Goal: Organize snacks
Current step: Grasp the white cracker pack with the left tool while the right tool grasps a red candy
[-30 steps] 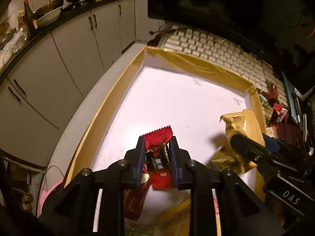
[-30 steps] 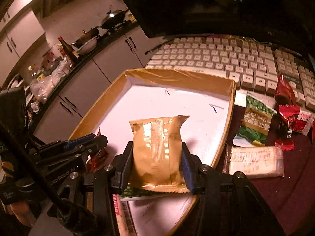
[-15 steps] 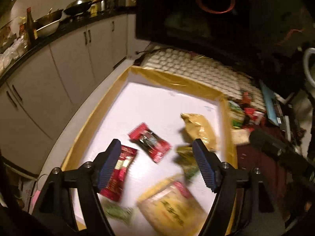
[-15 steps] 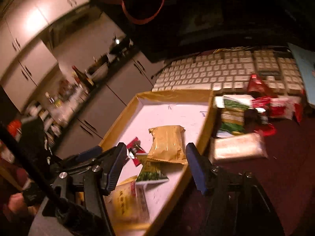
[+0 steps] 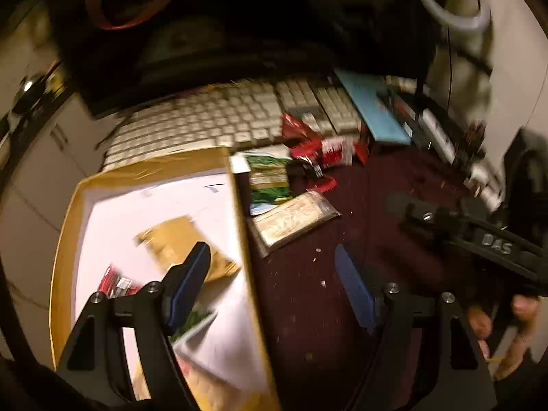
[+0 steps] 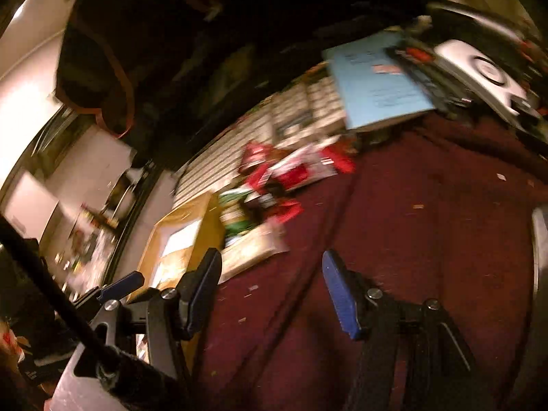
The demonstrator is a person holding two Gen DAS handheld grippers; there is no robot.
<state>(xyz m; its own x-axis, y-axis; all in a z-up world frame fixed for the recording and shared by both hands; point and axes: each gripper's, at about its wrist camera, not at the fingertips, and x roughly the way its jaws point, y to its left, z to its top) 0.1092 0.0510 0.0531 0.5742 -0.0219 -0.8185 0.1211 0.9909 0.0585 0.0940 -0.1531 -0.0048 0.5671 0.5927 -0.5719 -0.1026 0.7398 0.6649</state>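
A shallow box (image 5: pixel 239 205) with tan walls and a white floor holds a gold snack bag (image 5: pixel 178 239), a red packet (image 5: pixel 116 282) and other snacks. Loose snacks lie to its right on the maroon cloth: a pale clear-wrapped pack (image 5: pixel 294 217), a green pack (image 5: pixel 269 174) and red packets (image 5: pixel 318 150). My left gripper (image 5: pixel 274 287) is open and empty, raised over the box's right wall. My right gripper (image 6: pixel 270 291) is open and empty above the cloth; the loose snacks (image 6: pixel 274 178) lie ahead of it. Both views are blurred.
A white keyboard (image 5: pixel 222 120) lies behind the box and snacks. A light blue booklet (image 5: pixel 373 109) and dark clutter sit at the back right. Kitchen cabinets (image 5: pixel 41 157) run along the left. The maroon cloth (image 6: pixel 428 226) spreads to the right.
Both grippers let go of their snacks: the red packet and the gold bag now lie in the box. Both grippers then opened wide, lifted and swung right toward the loose snacks.
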